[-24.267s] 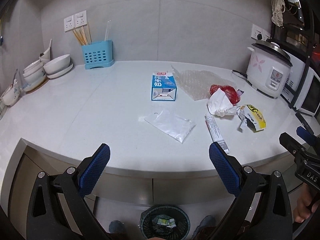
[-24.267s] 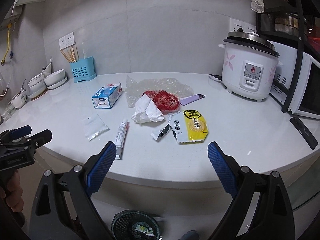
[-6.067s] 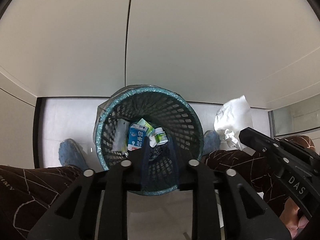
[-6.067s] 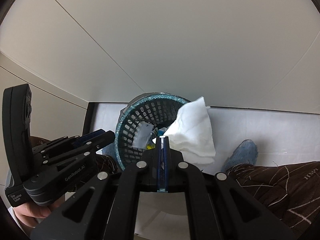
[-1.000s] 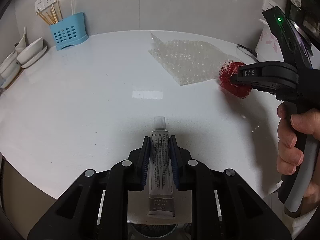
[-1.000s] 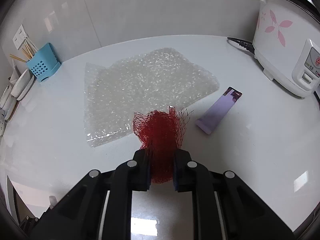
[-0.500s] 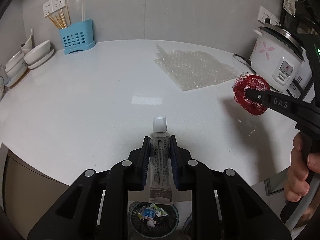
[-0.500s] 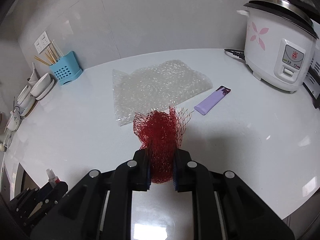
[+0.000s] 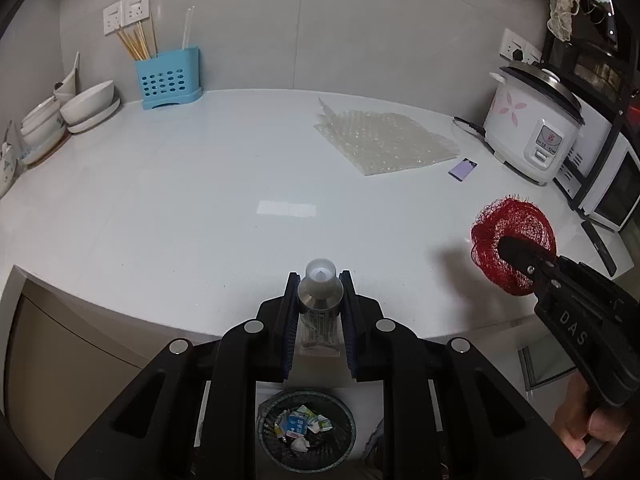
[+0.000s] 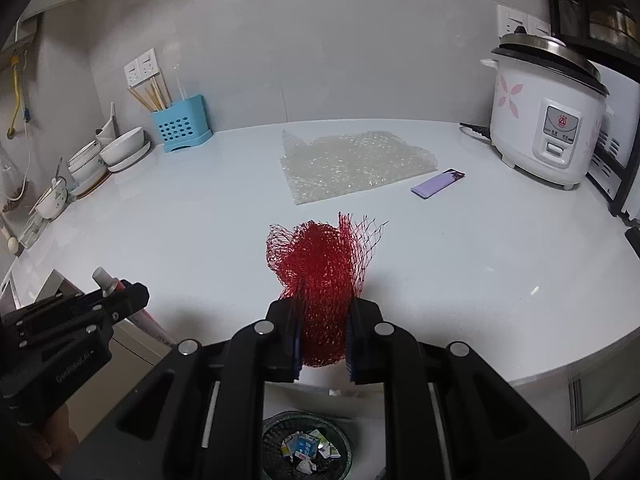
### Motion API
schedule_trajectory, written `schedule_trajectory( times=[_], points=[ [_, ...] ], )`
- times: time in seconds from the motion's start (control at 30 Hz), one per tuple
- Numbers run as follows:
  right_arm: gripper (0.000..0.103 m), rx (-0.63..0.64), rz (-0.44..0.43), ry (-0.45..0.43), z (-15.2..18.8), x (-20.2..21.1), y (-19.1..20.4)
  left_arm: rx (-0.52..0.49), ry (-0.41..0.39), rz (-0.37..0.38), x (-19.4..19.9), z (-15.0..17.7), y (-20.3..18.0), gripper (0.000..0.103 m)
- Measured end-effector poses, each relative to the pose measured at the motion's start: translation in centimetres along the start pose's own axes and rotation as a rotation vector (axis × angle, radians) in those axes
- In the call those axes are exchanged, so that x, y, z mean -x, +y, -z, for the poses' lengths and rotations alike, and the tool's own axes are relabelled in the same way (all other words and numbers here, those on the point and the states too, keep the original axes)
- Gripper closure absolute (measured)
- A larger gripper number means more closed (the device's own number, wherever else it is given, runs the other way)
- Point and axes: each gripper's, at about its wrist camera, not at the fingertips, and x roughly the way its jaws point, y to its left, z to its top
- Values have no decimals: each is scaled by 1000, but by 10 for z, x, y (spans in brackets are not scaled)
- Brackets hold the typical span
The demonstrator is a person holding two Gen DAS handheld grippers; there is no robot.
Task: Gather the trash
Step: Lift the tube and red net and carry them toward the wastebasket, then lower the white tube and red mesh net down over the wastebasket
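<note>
My left gripper (image 9: 320, 280) is shut on a white-capped tube (image 9: 320, 296), held in the air over the counter's front edge. The same tube (image 10: 105, 279) shows at the lower left of the right wrist view, in the left gripper (image 10: 120, 292). My right gripper (image 10: 322, 304) is shut on a crumpled red net bag (image 10: 320, 264), also lifted off the counter; that net bag (image 9: 516, 236) appears at the right of the left wrist view. A dark mesh trash basket (image 9: 306, 432) with several wrappers inside stands on the floor below both grippers; the basket (image 10: 306, 446) is partly hidden by the fingers.
A sheet of bubble wrap (image 10: 352, 164) and a purple wrapper (image 10: 438, 183) lie on the white counter (image 9: 180, 200). A rice cooker (image 10: 548, 116) stands at the right. A blue utensil holder (image 9: 168, 80) and stacked bowls (image 9: 88, 108) sit at the back left.
Both grippers have pulled back from the counter and risen a little, carrying the tube and the red net. The trash basket on the floor has come into view below them.
</note>
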Motion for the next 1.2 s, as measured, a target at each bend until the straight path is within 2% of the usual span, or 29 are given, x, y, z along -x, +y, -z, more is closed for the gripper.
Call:
schedule_trajectory(
  times=[0.37,0.7,1.03,1.2],
  points=[
    [89,50,-28,-53,65,38,30,-11,-19,40,37,49,12,84],
    [89,40,-58,-48,111,50,44,-11,-23,44,60,88,22,84],
    [89,42,-40,19,166,28,50,17,51,26,34,140,37,84],
    [89,40,-22,71,196,4,49,34,75,45,10,162,43,84]
  ],
)
